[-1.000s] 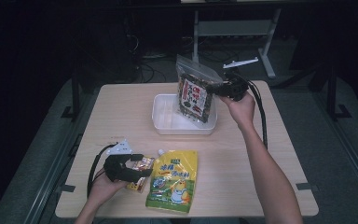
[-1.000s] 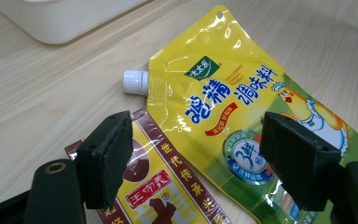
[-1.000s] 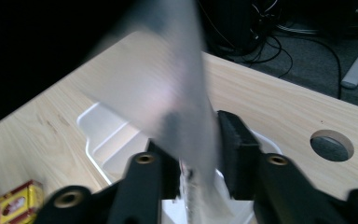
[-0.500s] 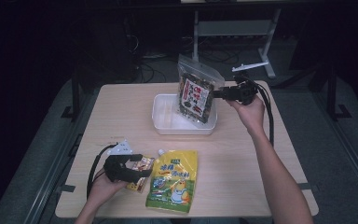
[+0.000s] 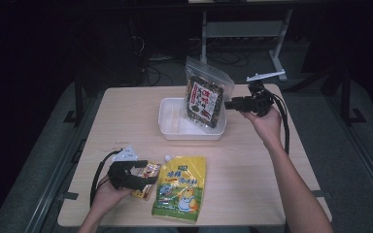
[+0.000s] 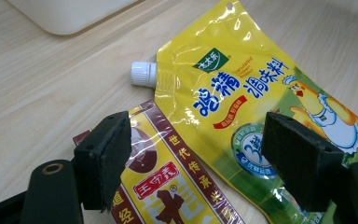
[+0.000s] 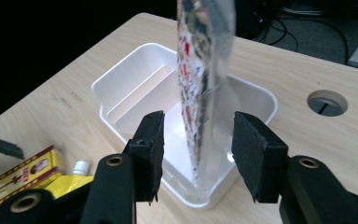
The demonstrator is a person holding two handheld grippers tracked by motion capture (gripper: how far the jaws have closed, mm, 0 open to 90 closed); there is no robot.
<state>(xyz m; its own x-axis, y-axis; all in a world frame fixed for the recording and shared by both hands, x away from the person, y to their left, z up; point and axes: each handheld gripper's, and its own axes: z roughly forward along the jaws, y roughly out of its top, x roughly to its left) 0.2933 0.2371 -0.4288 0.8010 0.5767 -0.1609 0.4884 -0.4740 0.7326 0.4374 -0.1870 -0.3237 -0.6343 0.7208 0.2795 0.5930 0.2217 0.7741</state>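
A clear bag of dark snacks with a red label (image 5: 204,99) (image 7: 200,70) stands upright in the right end of a white tray (image 5: 175,128) (image 7: 135,79). My right gripper (image 5: 228,103) (image 7: 198,140) is open just right of the bag, a jaw on each side of its edge and neither touching it. Near the front left, my left gripper (image 5: 148,174) (image 6: 196,158) is open low over a red-and-yellow packet (image 5: 144,190) (image 6: 168,182) and the yellow spouted pouch (image 5: 182,187) (image 6: 242,79) beside it.
The wooden table (image 5: 126,111) has a round cable hole (image 7: 326,102) beyond the tray. Dark floor, cables and a metal stand (image 5: 243,31) lie behind the table. The pouch's white cap (image 6: 143,73) points toward the tray.
My right gripper has opened and drawn back to the right, leaving the snack bag standing more upright in the tray. The left gripper has stayed put.
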